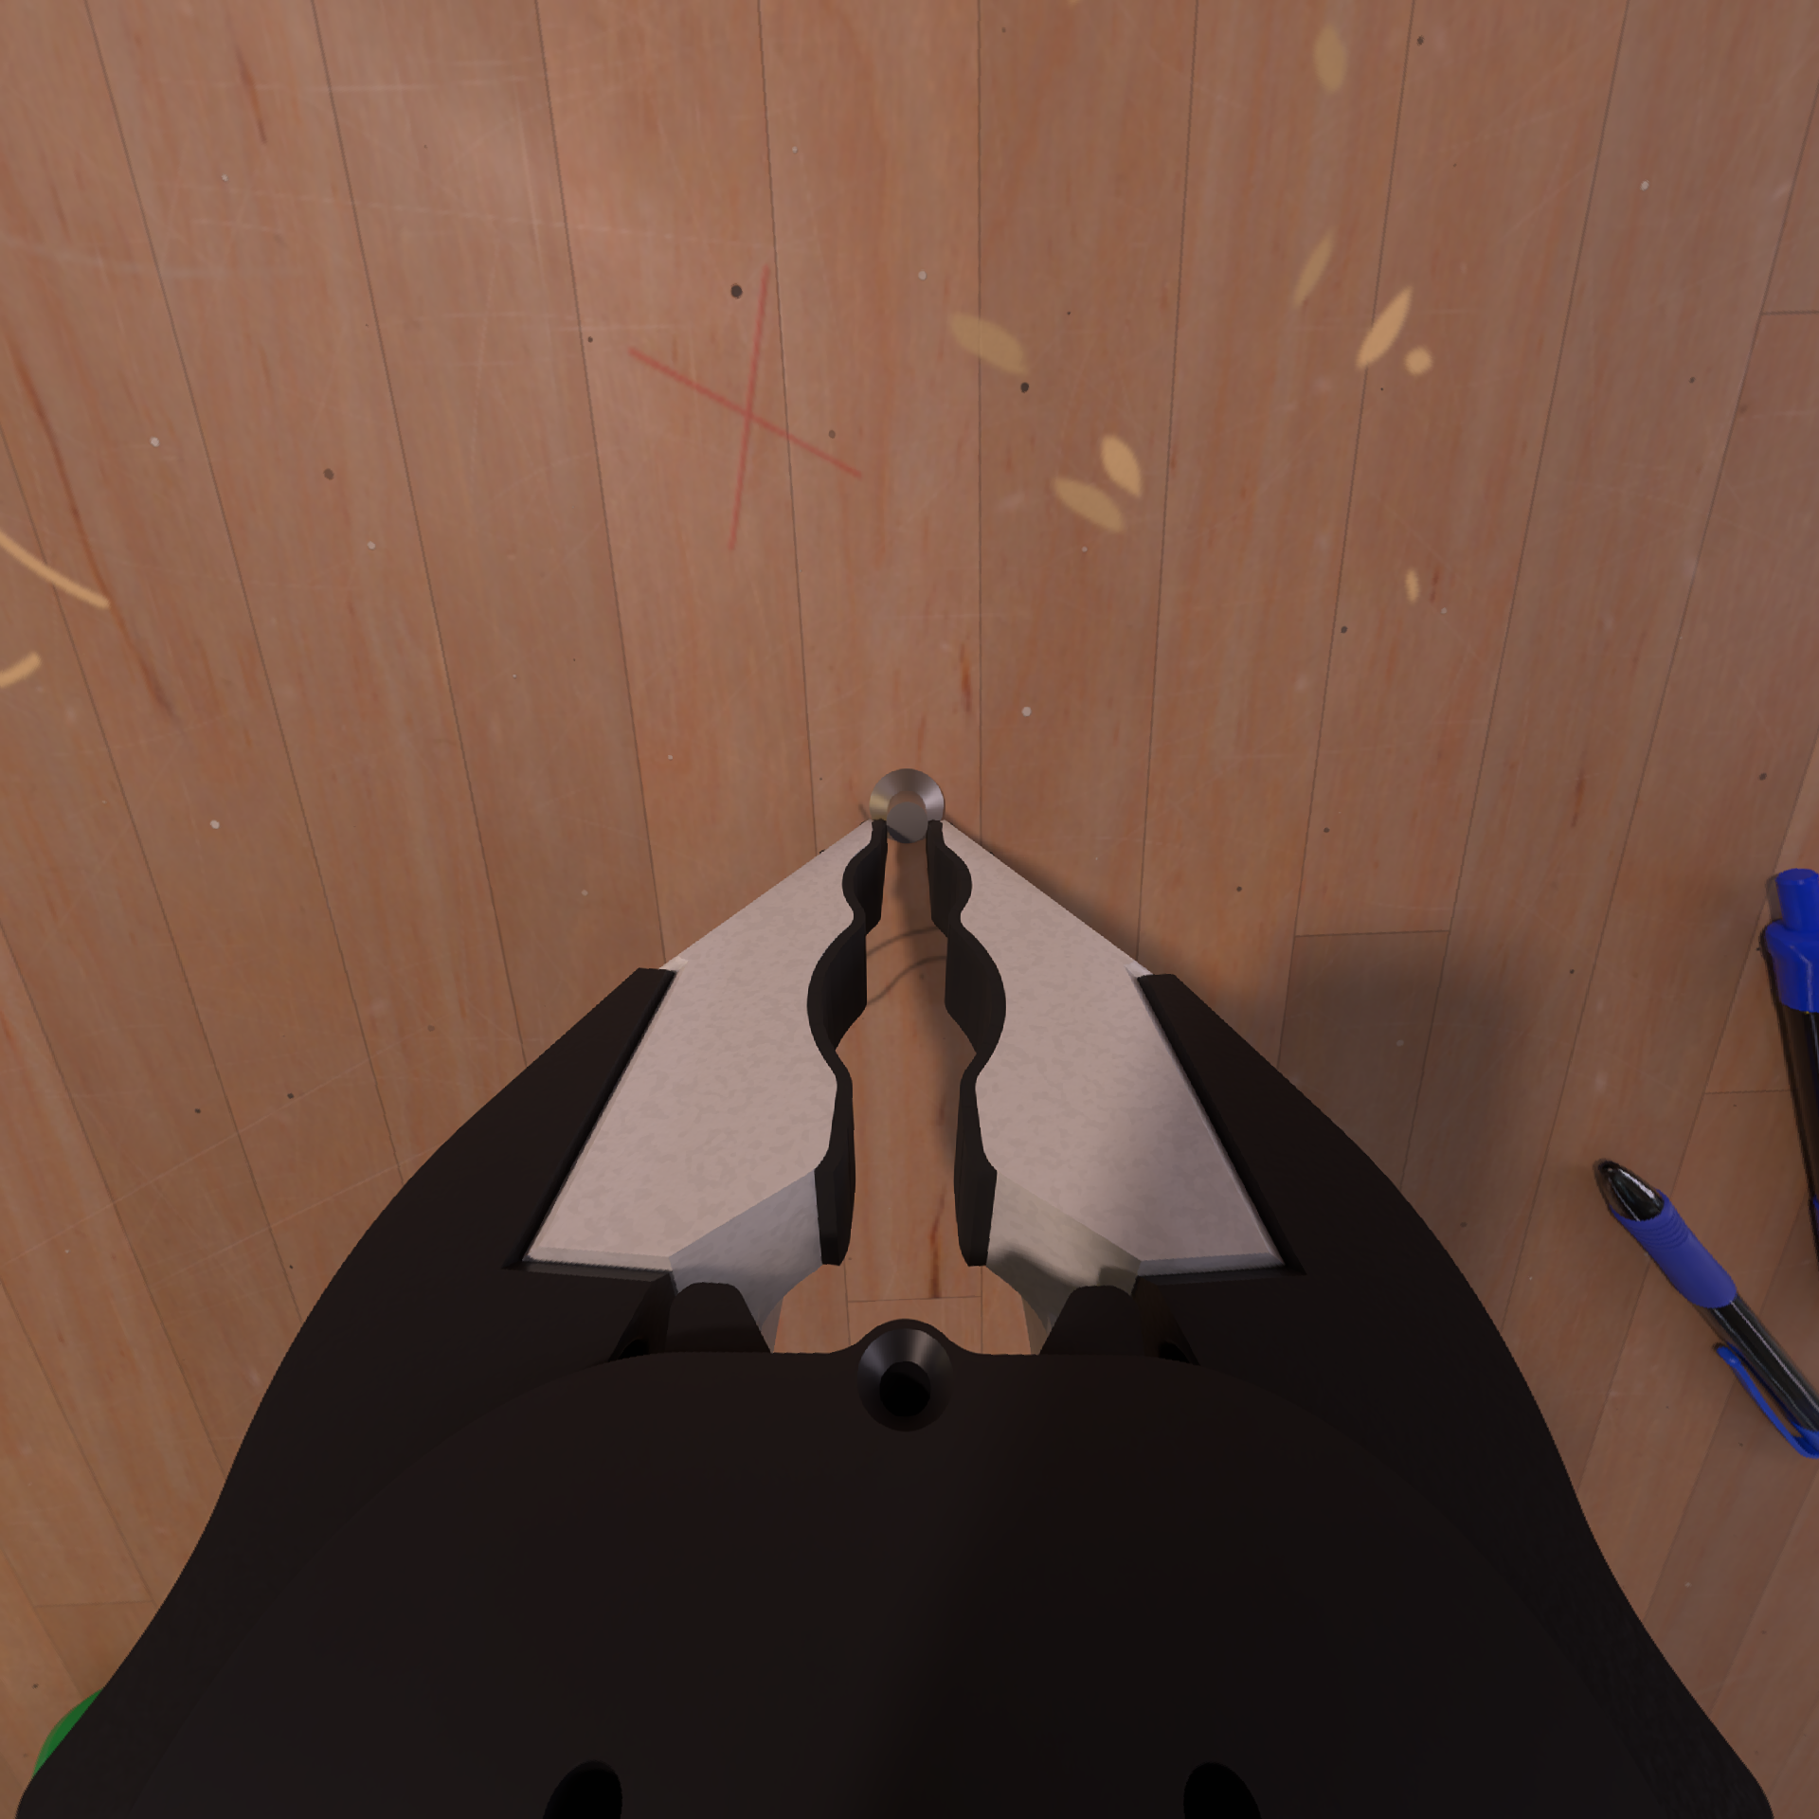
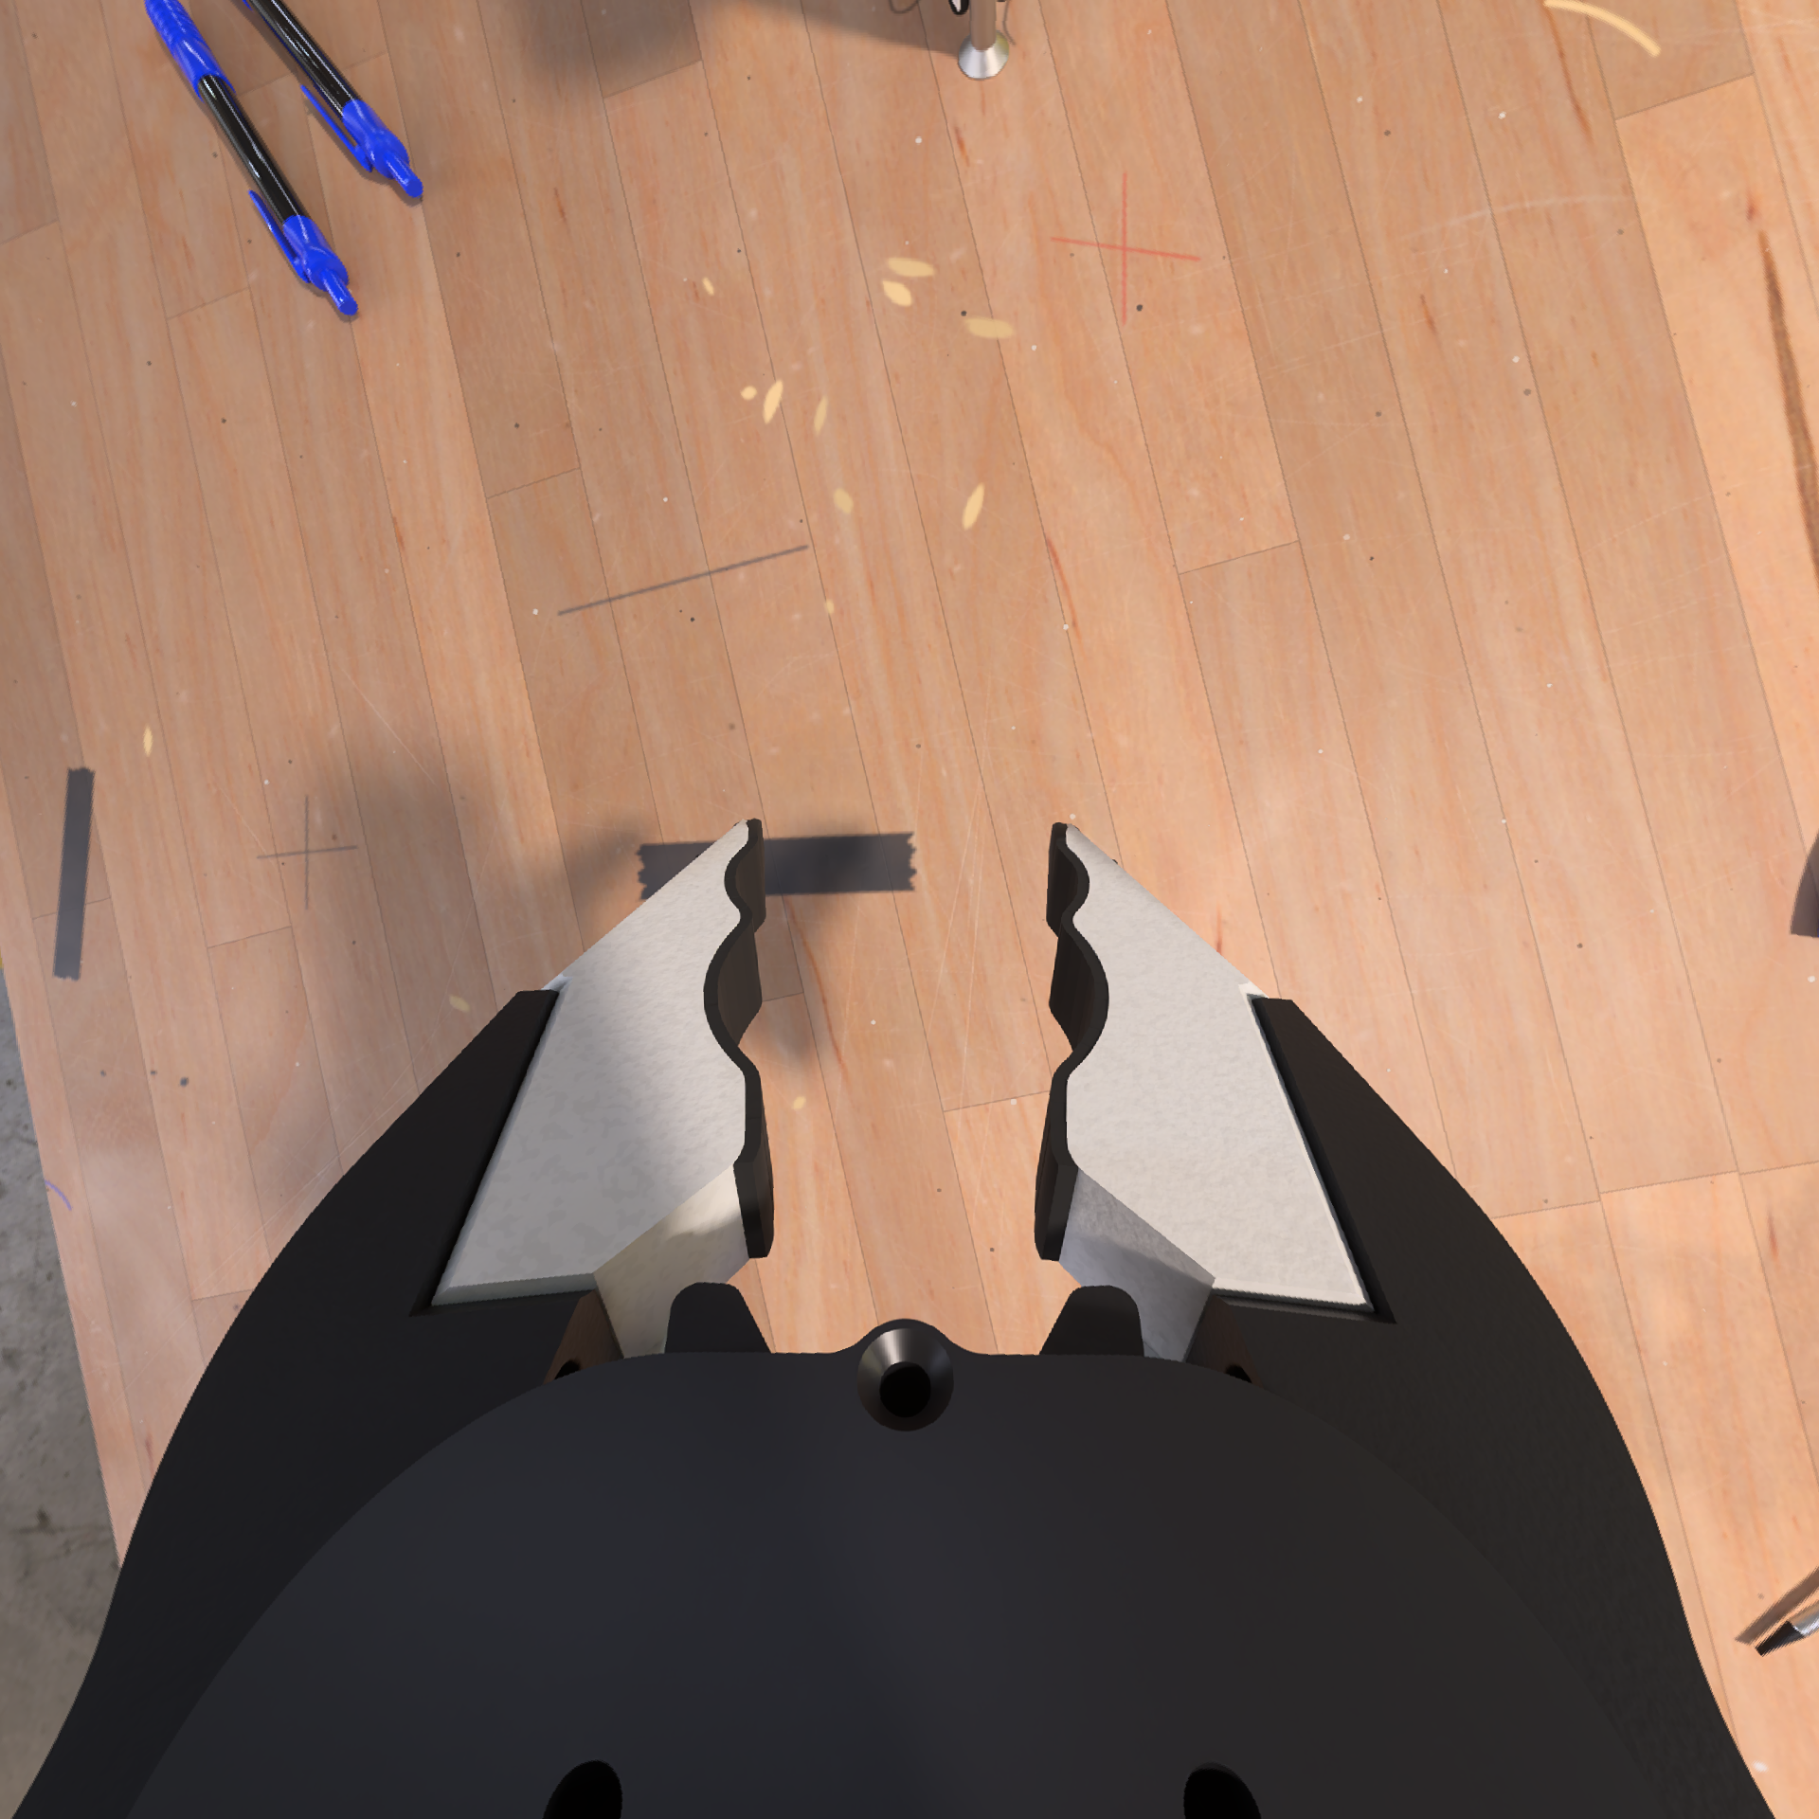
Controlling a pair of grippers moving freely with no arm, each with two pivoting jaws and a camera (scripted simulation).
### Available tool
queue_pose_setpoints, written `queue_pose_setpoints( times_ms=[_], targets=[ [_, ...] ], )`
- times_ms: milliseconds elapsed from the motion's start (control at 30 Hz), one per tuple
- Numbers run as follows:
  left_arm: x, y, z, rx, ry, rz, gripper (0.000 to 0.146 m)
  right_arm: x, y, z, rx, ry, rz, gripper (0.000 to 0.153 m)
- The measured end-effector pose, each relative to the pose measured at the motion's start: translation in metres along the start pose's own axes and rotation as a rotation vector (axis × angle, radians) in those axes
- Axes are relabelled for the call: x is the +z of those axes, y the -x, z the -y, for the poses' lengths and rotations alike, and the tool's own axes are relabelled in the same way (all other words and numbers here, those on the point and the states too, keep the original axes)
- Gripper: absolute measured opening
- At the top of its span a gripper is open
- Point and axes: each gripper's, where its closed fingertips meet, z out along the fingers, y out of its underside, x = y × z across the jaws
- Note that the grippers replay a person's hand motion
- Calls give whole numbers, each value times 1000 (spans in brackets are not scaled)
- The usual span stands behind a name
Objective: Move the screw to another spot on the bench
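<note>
While its fingers pinch the screw (image 1: 907, 805) at their tips, the left claw (image 1: 907, 832) points down at the wooden surface (image 1: 394, 689), the screw's round head facing the boards. A red cross (image 1: 748, 413) is marked farther off to the left, and two blue pens (image 1: 1713, 1289) lie at the right edge. The right claw (image 2: 906, 837) hangs empty with fingers spread wide over a strip of dark tape (image 2: 837, 864); far ahead of it, the screw (image 2: 982, 49) shows at the top edge.
</note>
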Motion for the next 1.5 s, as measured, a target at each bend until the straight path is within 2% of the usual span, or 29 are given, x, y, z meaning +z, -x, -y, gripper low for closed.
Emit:
queue_pose_setpoints(
  times_ms=[300,567,733,867,1000,1167,1333,1500],
  targets=[
    [-8,9,-3,-59,-35,8,8,-1,0,1,-2,-10,3,57],
    [-71,15,10,-90,-127,92,8,-12,4,7,-18,-65,13,56],
    [-124,10,55,15,-150,190,8,-48,8,14,-38,-181,-31,54],
    [-141,-2,116,121,-175,203,8,-94,11,7,-37,-273,-140,54],
    [-121,-21,182,209,-206,140,8,-127,15,-17,-3,-295,-226,54],
    [-52,-36,244,232,-221,8,8,-145,22,-41,31,-287,-266,54],
    [16,-39,265,218,-167,-57,8,-153,27,-60,51,-285,-265,54],
    [50,-45,267,224,-103,-84,8,-154,27,-78,94,-286,-231,53]
  ],
)
